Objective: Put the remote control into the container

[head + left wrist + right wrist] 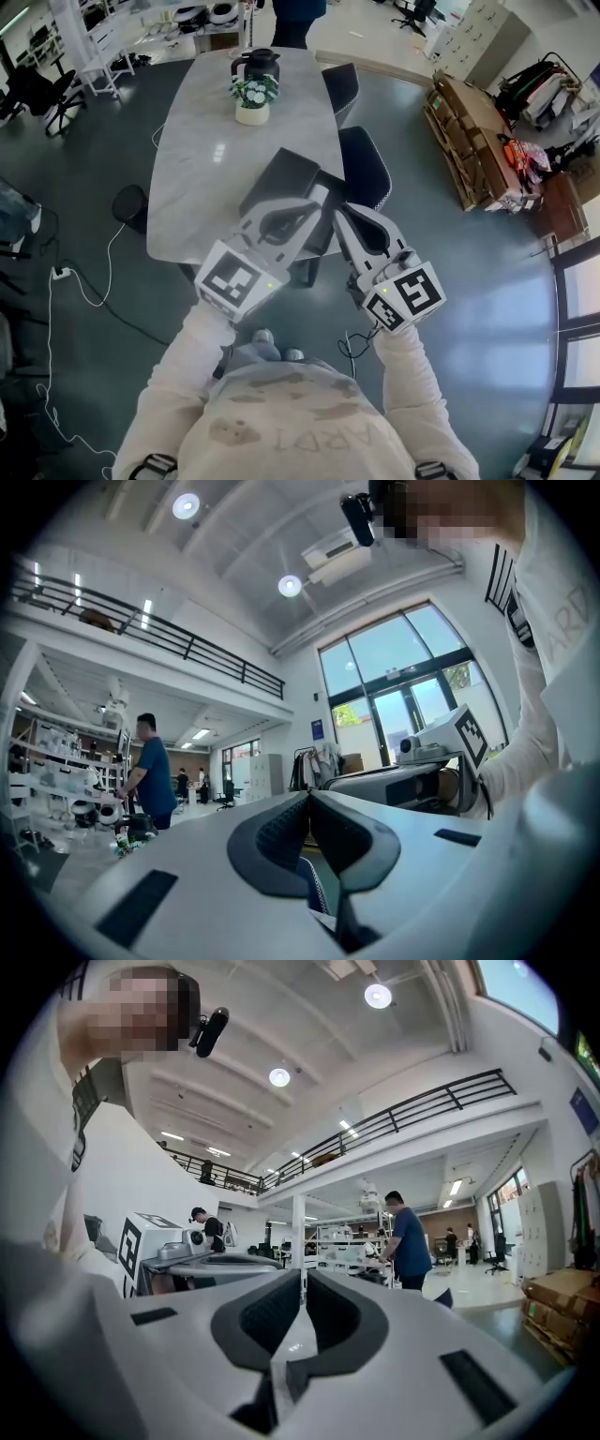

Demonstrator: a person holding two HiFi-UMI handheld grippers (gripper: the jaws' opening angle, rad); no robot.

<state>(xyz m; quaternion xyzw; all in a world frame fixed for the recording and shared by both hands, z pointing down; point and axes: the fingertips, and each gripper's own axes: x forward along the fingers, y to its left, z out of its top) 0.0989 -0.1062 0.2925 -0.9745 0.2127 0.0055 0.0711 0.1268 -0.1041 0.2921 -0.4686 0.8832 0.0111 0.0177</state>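
Holding both grippers up over the near end of the table (pixel 192 178), person standing. Head view looks down past cream sleeves.

Left gripper (pixel 322 194): jaws pressed together, the dark pads meeting at the tips, nothing between them. Its marker cube sits off the table's near edge, over the floor.

Right gripper (pixel 339 214): jaws likewise pressed together, empty. It is just beside the left one, and the two tips nearly meet above the table's near right corner.

Container (pixel 279 173): dark, rectangular, lying on the near end of the table, toward its right side. The gripper tips cover its near corner in the head view. Interior not readable from this angle.

Remote control: cannot be made out in any view.

Other items on the table:
- black jug (pixel 259 64) at the far end, upright.
- white pot of flowers (pixel 253 101) just in front of the jug, closer to the table's middle.

Around the table:
- black chair (pixel 366 167) at its right side near the near end; second black chair (pixel 341 86) further along the same side.
- round dark stool (pixel 129 203) on the floor off its left side.
- white cable (pixel 89 281) trailing over the floor to the left of the table.

Right gripper view, beyond the table: a person in a blue shirt (pixel 410 1241) stands at white shelving.
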